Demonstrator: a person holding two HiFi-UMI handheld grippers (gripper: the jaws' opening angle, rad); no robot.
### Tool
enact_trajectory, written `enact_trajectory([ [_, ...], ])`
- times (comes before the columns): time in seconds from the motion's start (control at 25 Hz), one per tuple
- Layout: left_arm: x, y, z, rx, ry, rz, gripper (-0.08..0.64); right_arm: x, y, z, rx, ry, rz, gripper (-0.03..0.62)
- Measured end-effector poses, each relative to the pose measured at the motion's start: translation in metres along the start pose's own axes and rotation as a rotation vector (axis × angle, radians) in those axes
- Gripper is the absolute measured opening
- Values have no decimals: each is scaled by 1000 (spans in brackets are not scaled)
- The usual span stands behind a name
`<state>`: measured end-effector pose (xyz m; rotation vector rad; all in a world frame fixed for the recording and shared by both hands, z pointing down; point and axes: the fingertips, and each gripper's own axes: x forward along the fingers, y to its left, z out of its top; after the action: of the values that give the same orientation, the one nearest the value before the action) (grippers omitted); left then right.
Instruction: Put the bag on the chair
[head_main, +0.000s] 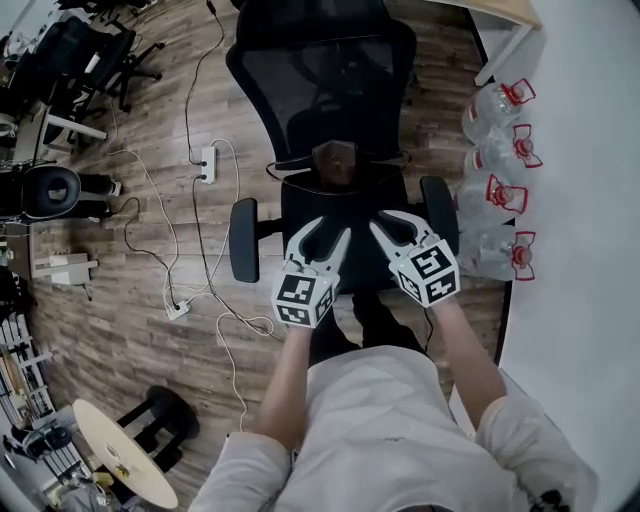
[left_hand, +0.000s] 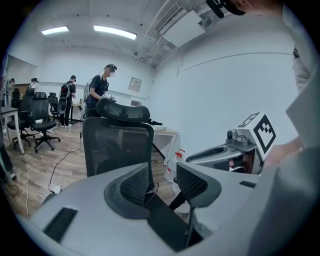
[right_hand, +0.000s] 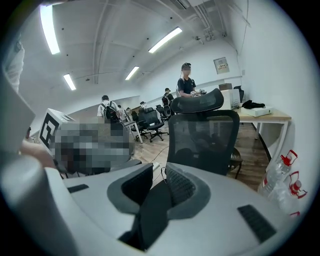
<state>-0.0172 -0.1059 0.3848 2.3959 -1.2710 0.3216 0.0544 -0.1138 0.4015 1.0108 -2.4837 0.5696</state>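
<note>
Where the wooden floor meets the white wall at right, four water bottles stand in a row. Power strip and white cables: left. Round table: near left. Black office chair: centre. Brown bag: on its seat, against the backrest. Left gripper and right gripper: side by side above the seat's near part, bare cushion between them and the bag. Jaws of both apart, the right narrower; each empty.
</note>
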Motion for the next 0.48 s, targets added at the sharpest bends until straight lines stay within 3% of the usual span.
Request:
enact_trajectory([
  [0.28,-27,-21,2,-5,-19,8,166,-24,13,4,-4,-31,21,67],
  [0.48,-44,-28,2,-15,-30,4,132,-32,28,-2,-13,2,22,32],
])
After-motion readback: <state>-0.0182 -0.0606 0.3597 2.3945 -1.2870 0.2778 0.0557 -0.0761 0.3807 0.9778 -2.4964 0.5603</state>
